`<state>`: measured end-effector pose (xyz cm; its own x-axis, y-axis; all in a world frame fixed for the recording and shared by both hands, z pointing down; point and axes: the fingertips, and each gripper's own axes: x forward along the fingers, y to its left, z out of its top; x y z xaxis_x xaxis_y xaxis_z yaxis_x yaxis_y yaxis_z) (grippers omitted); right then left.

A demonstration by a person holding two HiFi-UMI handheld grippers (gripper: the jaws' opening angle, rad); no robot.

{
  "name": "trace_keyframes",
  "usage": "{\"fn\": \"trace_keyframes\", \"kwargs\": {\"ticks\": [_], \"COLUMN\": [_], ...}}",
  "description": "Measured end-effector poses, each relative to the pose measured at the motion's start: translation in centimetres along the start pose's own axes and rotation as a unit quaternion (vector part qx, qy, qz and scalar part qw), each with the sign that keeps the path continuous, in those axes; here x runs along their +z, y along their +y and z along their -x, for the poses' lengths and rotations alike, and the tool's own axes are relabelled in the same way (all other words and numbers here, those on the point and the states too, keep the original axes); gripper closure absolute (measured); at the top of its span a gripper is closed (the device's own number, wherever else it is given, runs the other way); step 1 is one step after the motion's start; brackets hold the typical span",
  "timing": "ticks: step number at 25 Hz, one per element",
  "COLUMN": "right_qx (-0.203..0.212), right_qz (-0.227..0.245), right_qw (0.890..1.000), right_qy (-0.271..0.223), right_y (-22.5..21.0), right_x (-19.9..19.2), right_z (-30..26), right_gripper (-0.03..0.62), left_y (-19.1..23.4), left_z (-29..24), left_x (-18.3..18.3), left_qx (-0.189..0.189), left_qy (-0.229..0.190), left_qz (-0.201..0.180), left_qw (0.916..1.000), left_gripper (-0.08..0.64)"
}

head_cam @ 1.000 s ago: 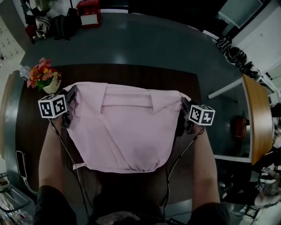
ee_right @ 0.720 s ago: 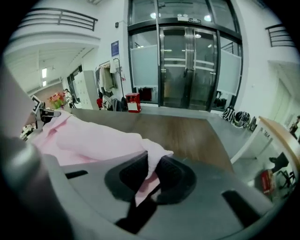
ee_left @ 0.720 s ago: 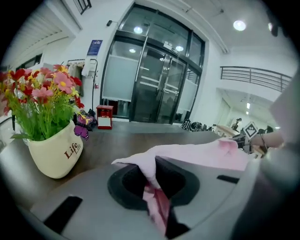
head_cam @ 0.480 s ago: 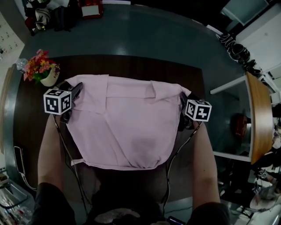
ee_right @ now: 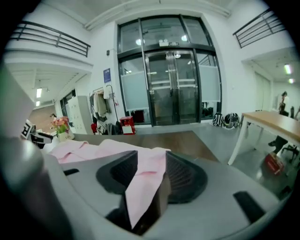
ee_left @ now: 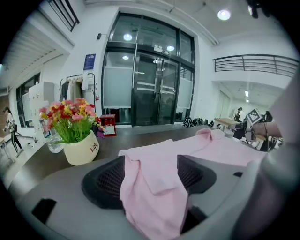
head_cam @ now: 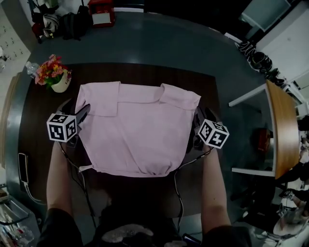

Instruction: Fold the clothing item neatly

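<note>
A pink shirt (head_cam: pixel 137 128) lies spread on the dark wooden table (head_cam: pixel 145 75), its sleeves folded in at the far corners. My left gripper (head_cam: pixel 83 112) is at the shirt's left edge and my right gripper (head_cam: pixel 197 123) at its right edge. Both sets of jaws have just been opening. In the left gripper view a fold of the pink shirt (ee_left: pixel 154 187) drapes loosely between the wide-apart black pads (ee_left: pixel 105 180). In the right gripper view a strip of the shirt (ee_right: pixel 145 183) hangs slack between the parted pads (ee_right: pixel 183 176).
A pot of flowers (head_cam: pixel 54 77) stands at the table's far left corner, close to my left gripper. A phone on a cable (head_cam: pixel 23 164) lies at the table's left edge. A red box (head_cam: pixel 101 12) and bags sit on the floor beyond. A wood-topped desk (head_cam: pixel 282 130) stands to the right.
Both grippers have opened and drawn back toward the person. The shirt's far corners, earlier held in shut jaws, now lie flat on the table.
</note>
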<state>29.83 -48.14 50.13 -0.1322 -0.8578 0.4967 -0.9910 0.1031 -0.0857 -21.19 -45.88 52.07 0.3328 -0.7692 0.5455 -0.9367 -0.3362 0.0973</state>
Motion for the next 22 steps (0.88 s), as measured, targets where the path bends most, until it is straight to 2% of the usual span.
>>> {"fn": "trace_keyframes", "kwargs": {"ticks": [3, 6, 8, 11, 12, 13, 16, 20, 22], "right_qx": [0.042, 0.113, 0.149, 0.179, 0.194, 0.213, 0.257, 0.295, 0.302], "right_qz": [-0.013, -0.036, -0.040, -0.051, -0.059, -0.064, -0.061, -0.056, -0.045], "right_qw": [0.998, 0.987, 0.979, 0.970, 0.965, 0.959, 0.945, 0.929, 0.927], "right_qy": [-0.055, -0.110, -0.137, -0.157, -0.165, -0.174, -0.190, -0.215, -0.220], "right_y": [3.1, 7.5, 10.2, 13.3, 14.4, 15.6, 18.8, 21.8, 23.3], "right_x": [1.1, 1.8, 1.9, 1.9, 2.0, 2.2, 2.0, 0.6, -0.3], "right_z": [4.1, 8.1, 10.5, 14.4, 15.9, 17.5, 21.5, 25.9, 27.8], "right_gripper": [0.419, 0.419, 0.441, 0.545, 0.570, 0.585, 0.600, 0.600, 0.600], "left_y": [-5.6, -12.6, -16.6, -21.4, -22.9, -24.3, -27.5, -29.2, -29.3], "left_z": [3.6, 6.9, 9.2, 12.7, 13.7, 14.6, 16.3, 19.0, 20.8], "left_x": [0.0, 0.9, 2.3, 3.7, 3.7, 3.5, 1.6, -0.6, -1.9], "left_qx": [-0.034, -0.087, -0.121, -0.165, -0.175, -0.181, -0.186, -0.188, -0.190], "left_qy": [-0.028, -0.066, -0.108, -0.167, -0.176, -0.180, -0.174, -0.174, -0.178], "left_qz": [-0.007, -0.006, 0.022, 0.075, 0.078, 0.074, 0.059, 0.111, 0.120], "left_qw": [0.9990, 0.9940, 0.9865, 0.9691, 0.9654, 0.9640, 0.9653, 0.9603, 0.9580], "left_gripper": [0.225, 0.225, 0.225, 0.229, 0.246, 0.302, 0.430, 0.521, 0.547]}}
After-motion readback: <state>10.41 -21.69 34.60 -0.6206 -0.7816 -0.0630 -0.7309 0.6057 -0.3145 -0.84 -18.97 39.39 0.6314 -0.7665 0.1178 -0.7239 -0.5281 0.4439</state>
